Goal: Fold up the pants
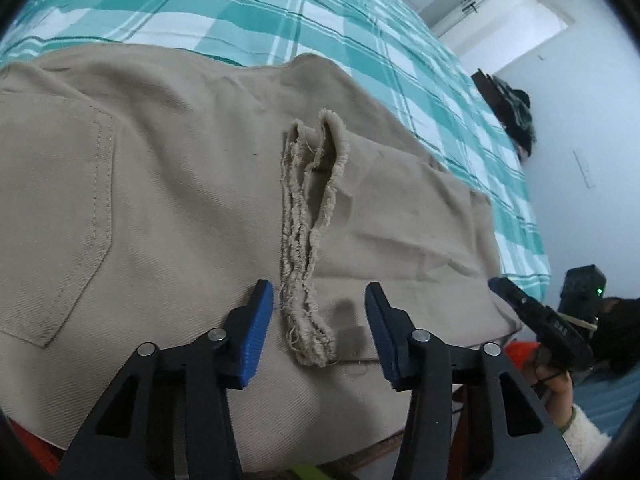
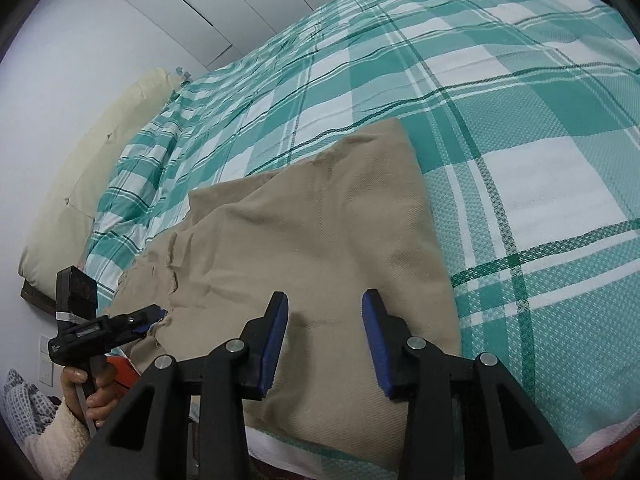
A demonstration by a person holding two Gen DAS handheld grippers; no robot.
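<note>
Blue pads of the left claw [image 1: 319,322] stand parted astride the frayed hem [image 1: 306,240] of the khaki pants [image 1: 160,200] on the plaid bed [image 1: 240,12], gripping nothing; the right claw [image 2: 325,338] hovers half-open, empty. A mid-fold regrasp seems due: pinch hem next.

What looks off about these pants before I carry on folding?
The frayed hem of the khaki pants lies on top, between the open left claw pads; its edge is raw and one layer gapes as a loop. Otherwise the pants lie flat on the plaid bedspread.
</note>
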